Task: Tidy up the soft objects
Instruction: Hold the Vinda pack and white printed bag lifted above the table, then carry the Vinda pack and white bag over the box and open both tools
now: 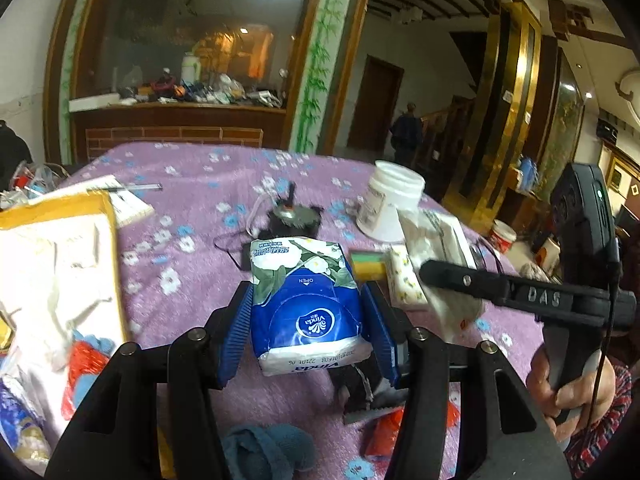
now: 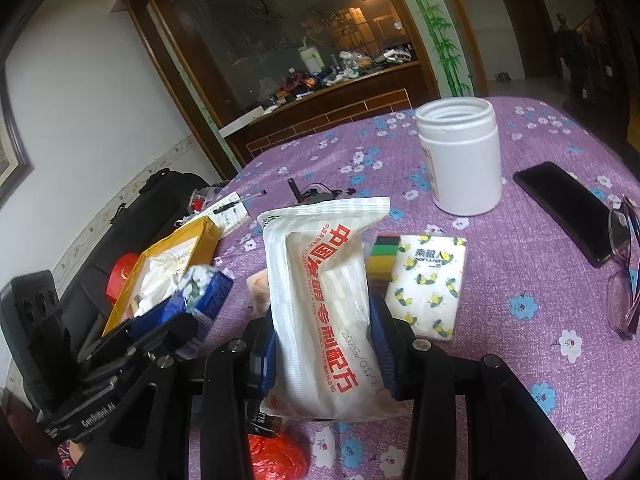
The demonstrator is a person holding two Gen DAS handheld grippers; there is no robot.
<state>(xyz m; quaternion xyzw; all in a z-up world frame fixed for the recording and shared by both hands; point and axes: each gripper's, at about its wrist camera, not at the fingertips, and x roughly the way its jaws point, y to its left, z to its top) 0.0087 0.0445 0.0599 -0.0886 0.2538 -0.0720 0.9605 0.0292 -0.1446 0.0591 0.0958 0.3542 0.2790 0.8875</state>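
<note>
**Blue and white packs, one in each gripper**

Purple cloth with small blue and white flowers covers the table [image 2: 520,264]. Over it the left gripper [image 1: 308,322] pinches a blue Vinda tissue pack [image 1: 306,300] between its ribbed blue pads, which press on both sides of the pack; the pack hangs clear of the cloth, its white end toward the camera. The right gripper [image 2: 322,332] is clamped the same way on a white pouch [image 2: 320,300] printed with red characters, held upright between the pads.

Seen from the right wrist, a small tissue pack with yellow lemons [image 2: 430,284] lies on the cloth at about two o'clock from the pouch, touching a striped sponge [image 2: 386,256] just beside it. Farther off at one o'clock stands an open white jar [image 2: 460,160], with a black phone [image 2: 568,208] and a pair of glasses [image 2: 624,272] toward three o'clock. At nine o'clock sits a yellow box [image 2: 160,276] with white wrapping inside. A red bag [image 2: 276,456] lies near six o'clock, under the gripper.
</note>
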